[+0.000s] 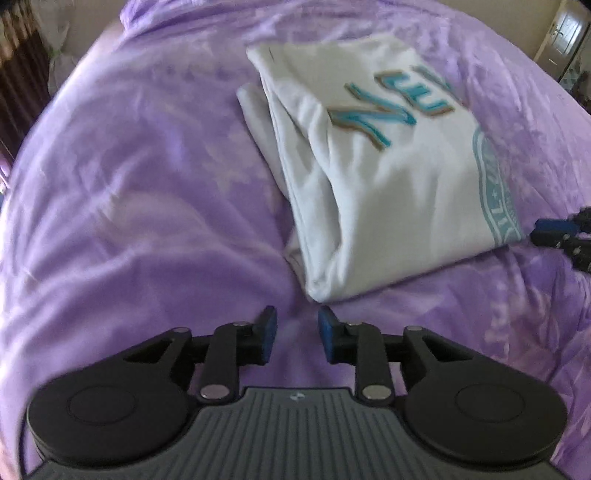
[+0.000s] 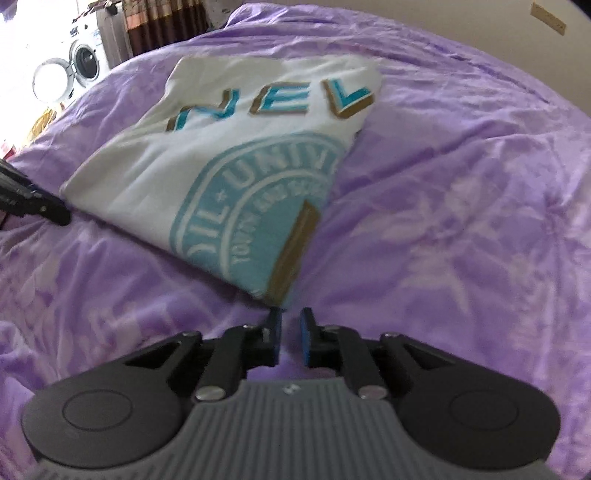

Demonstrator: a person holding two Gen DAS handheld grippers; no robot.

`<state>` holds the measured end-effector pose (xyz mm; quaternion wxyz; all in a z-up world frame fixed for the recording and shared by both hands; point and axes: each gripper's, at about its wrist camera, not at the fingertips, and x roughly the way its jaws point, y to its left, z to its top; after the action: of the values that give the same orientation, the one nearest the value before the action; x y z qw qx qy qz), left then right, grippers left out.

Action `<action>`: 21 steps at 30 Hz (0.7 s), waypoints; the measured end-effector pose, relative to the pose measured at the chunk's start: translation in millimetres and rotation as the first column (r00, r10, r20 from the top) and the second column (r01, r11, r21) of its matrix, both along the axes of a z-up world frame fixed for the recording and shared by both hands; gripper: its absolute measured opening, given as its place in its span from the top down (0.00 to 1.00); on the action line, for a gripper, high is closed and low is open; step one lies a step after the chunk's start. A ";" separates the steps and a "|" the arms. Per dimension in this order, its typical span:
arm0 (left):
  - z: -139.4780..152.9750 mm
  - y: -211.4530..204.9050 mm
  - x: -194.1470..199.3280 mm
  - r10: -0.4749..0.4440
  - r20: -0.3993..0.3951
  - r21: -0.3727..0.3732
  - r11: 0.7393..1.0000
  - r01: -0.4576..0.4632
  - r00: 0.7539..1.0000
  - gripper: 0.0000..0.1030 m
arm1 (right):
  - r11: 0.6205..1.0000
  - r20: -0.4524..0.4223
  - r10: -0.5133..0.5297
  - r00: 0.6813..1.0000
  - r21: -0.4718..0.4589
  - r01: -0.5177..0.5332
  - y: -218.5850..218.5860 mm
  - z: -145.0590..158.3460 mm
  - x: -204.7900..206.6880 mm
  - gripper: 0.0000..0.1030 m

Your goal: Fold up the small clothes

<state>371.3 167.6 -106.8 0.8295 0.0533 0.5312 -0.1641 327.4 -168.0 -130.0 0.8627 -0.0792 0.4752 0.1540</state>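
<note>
A folded white shirt (image 1: 384, 177) with teal and gold letters and a teal round print lies flat on the purple bed cover. In the left wrist view my left gripper (image 1: 297, 323) hovers just short of the shirt's near corner, jaws apart with only the cover between them. The right wrist view shows the same shirt (image 2: 207, 162), its printed corner just ahead of my right gripper (image 2: 291, 321). That gripper's blue pads stand a narrow gap apart and hold nothing. Each gripper also shows at the other view's edge: the right gripper (image 1: 554, 232) and the left gripper (image 2: 37, 206).
The purple bed cover (image 1: 147, 192) is rumpled and spreads in every direction around the shirt. A washing machine (image 2: 83, 55) and dark curtains (image 2: 162, 22) stand beyond the bed's far left side. A door (image 1: 569, 33) shows at the far right.
</note>
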 end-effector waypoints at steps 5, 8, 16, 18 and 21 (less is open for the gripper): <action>30.2 20.7 10.5 0.084 0.063 -0.097 0.992 -0.077 0.995 0.64 | 1.000 0.074 0.001 0.997 -0.014 0.000 -5.7 34.1 8.6 0.86; 42.3 27.1 27.3 0.160 0.094 -0.178 0.974 -0.141 0.983 0.64 | 1.000 0.130 0.020 0.991 -0.019 -0.018 4.3 50.2 20.6 0.86; 35.1 38.7 70.5 0.241 0.076 -0.328 0.922 -0.204 0.967 0.64 | 0.996 0.188 0.081 0.979 0.008 -0.084 47.5 62.0 64.4 0.86; 26.6 43.8 78.9 0.260 0.070 -0.349 0.911 -0.221 0.963 0.64 | 0.995 0.195 0.101 0.976 -0.001 -0.103 61.2 59.7 75.0 0.87; 13.0 52.7 93.7 0.292 0.041 -0.408 0.878 -0.250 0.956 0.72 | 0.991 0.198 0.132 0.971 -0.009 -0.133 80.9 53.2 91.9 0.88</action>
<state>465.0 220.3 -93.7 0.8634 -0.1831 0.4462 -0.1480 419.3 -87.2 -76.8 0.8937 -0.1236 0.3802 0.2036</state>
